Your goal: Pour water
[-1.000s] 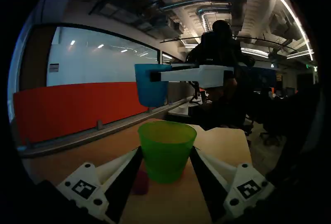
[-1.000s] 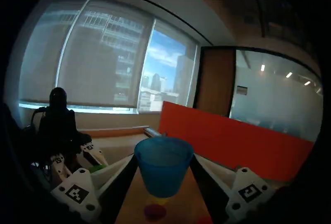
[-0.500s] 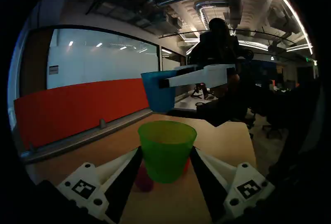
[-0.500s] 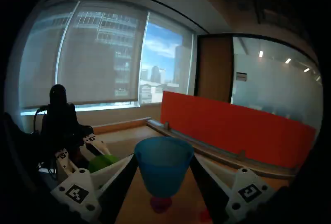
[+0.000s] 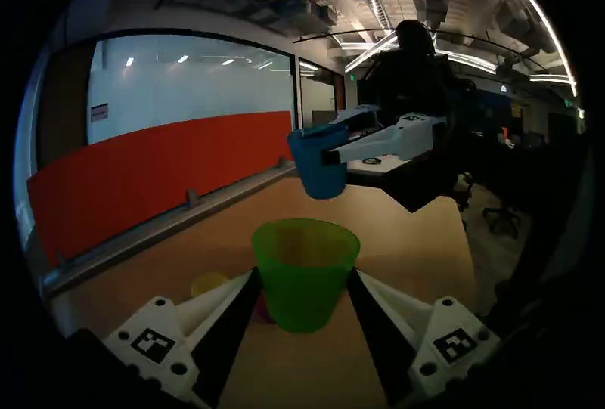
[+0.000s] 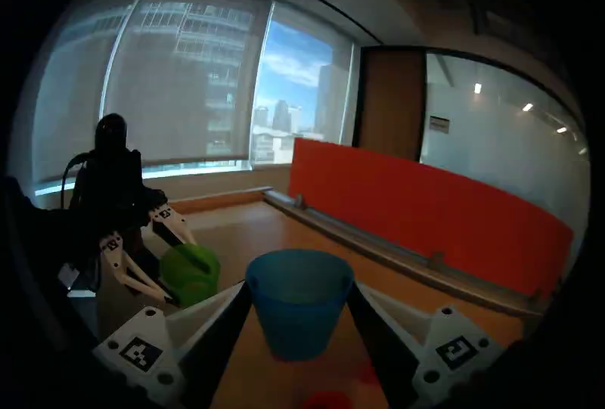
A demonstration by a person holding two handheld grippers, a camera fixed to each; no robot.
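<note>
1. Above a wooden office table, a green cup was pinched by the left gripper, a blue cup by the right gripper.
2. Spillage was judged likely if the blue cup were tipped wide of the green rim.
3. A red partition and windows were seen behind.

Open tabletop stretches ahead and right of the left claw, whose gap the green cup fills. The orange partition walls the left side. The blue cup, clamped in the right claw, hangs straight ahead; a yellow piece lies by the left finger
</note>
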